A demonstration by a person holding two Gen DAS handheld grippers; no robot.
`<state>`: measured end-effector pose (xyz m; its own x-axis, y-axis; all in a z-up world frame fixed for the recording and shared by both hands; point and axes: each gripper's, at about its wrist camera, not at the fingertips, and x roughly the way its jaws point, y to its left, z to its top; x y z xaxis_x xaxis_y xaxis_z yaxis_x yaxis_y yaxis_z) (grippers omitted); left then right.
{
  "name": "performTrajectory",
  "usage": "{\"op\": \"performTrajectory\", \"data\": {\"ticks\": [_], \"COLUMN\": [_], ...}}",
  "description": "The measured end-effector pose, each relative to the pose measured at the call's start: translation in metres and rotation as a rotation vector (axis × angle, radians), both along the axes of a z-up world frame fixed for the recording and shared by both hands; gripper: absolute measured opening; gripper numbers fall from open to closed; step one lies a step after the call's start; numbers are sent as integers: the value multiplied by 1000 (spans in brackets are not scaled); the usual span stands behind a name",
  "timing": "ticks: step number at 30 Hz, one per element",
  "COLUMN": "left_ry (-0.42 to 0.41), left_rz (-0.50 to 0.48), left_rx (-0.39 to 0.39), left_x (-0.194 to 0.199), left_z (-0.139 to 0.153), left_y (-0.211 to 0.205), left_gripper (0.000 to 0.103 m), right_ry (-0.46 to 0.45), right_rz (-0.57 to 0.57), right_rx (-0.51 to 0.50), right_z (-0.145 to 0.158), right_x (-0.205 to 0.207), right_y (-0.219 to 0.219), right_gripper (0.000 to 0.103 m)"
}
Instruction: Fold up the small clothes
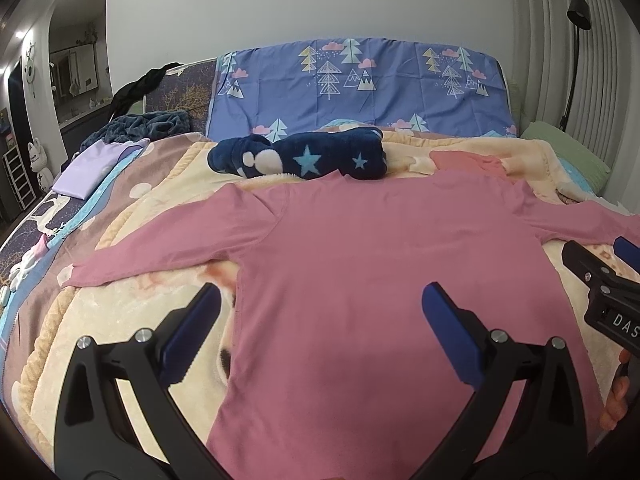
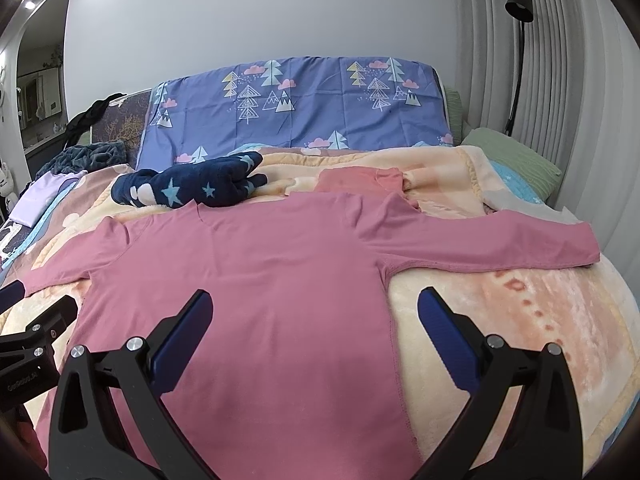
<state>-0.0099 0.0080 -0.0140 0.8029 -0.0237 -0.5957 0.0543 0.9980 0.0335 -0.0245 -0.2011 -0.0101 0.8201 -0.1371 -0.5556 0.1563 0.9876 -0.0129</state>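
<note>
Left gripper point(image 1: 320, 312): two black plastic arms, triangular cut-outs near the base, each tipped with a blue ribbed pad on the inner face of the fingers point(image 1: 448, 324). Two silver round-head screws per arm. Right gripper point(image 2: 314, 316): same build, same black frame, blue fingers point(image 2: 184, 340), silver screws. Its body seen from the left wrist view carries white lettering, "DAS" legible, rest cut off. The left body seen from the right view bears small white text, blurred. Bare skin of the right hand point(image 1: 618, 396) shows at the frame edge.
</note>
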Motion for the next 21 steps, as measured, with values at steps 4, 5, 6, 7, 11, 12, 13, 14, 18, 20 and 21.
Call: {"op": "performTrajectory", "data": {"ticks": [4, 5, 6, 7, 11, 12, 13, 14, 18, 20, 21], "left_ry": [-10, -11, -10, -9, -14, -18, -20, -19, 26, 54, 65], "left_rz": [-4, -4, -3, -1, -2, -1, -1, -1, -6, -13, -15], "left_rx": [4, 5, 3, -6, -46, -44, -39, -35, -32, -25, -21], "left_x": [-1, -1, -1, -1, -2, -2, -3, -3, 2, 5, 6], "left_z": [-1, -1, -1, -1, 0, 1, 1, 1, -4, -8, -10], "left_y": [1, 0, 1, 1, 6, 6, 6, 6, 6, 6, 6], "left_gripper": [101, 101, 101, 101, 101, 101, 101, 101, 101, 101, 101], "right_ry": [13, 14, 16, 17, 19, 23, 31, 38, 89, 115, 122], "right_rz": [0, 0, 0, -1, -4, -7, -10, -11, -9, -7, -10], "right_rx": [1, 2, 4, 4, 3, 4, 2, -2, -12, -13, -17], "right_z": [-1, -1, -2, -2, -3, -3, -4, -5, -11, -15, -16], "right_x": [2, 2, 2, 2, 3, 3, 4, 5, 10, 12, 13], "right_y": [1, 1, 1, 1, 1, 1, 1, 1, 3, 4, 5], "right_gripper": [102, 102, 102, 102, 102, 102, 102, 102, 102, 102, 102]}}
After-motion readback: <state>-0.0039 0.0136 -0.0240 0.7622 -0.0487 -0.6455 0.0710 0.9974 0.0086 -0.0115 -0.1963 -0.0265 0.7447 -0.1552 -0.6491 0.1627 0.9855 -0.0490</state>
